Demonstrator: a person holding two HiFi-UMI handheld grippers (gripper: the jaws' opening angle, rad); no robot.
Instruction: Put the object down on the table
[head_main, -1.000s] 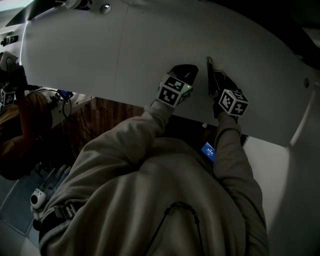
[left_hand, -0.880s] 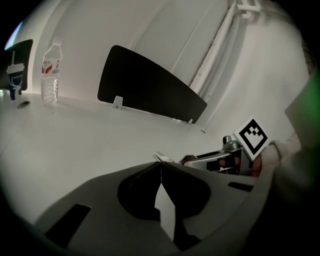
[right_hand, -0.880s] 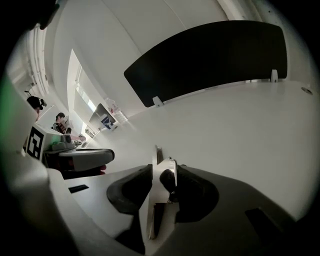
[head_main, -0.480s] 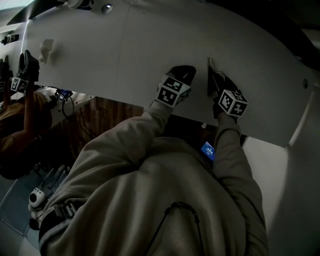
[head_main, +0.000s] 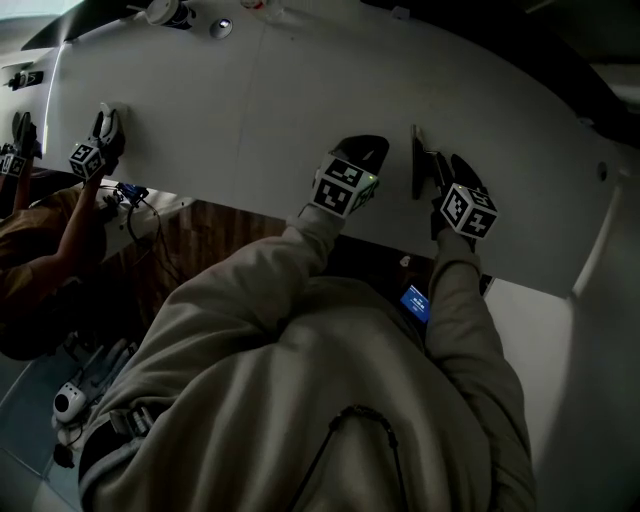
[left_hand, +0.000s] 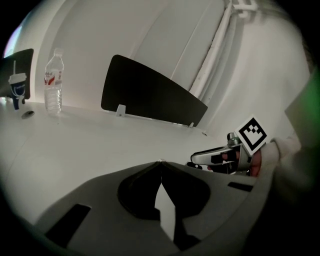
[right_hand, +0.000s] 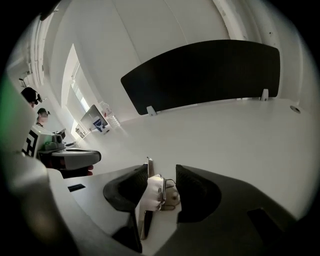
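Right gripper view: right gripper (right_hand: 161, 169) jaws apart, have just been opening. Thin dark flat plate w/ white piece & wire clip (right_hand: 155, 192) stands on edge btwn them, close along the jaw at picture-left; pads not pressing it. Head view: plate upright on white curved surface (head_main: 250, 110), just beside right gripper. Left gripper (left_hand: 160, 164) jaws together, nothing btwn them; it sits near surface's front edge, apart from plate.

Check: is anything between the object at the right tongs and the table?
Nothing visible. The right tongs, whose jaws have just been opening, stand apart around the object, which already seems to rest on the white table.
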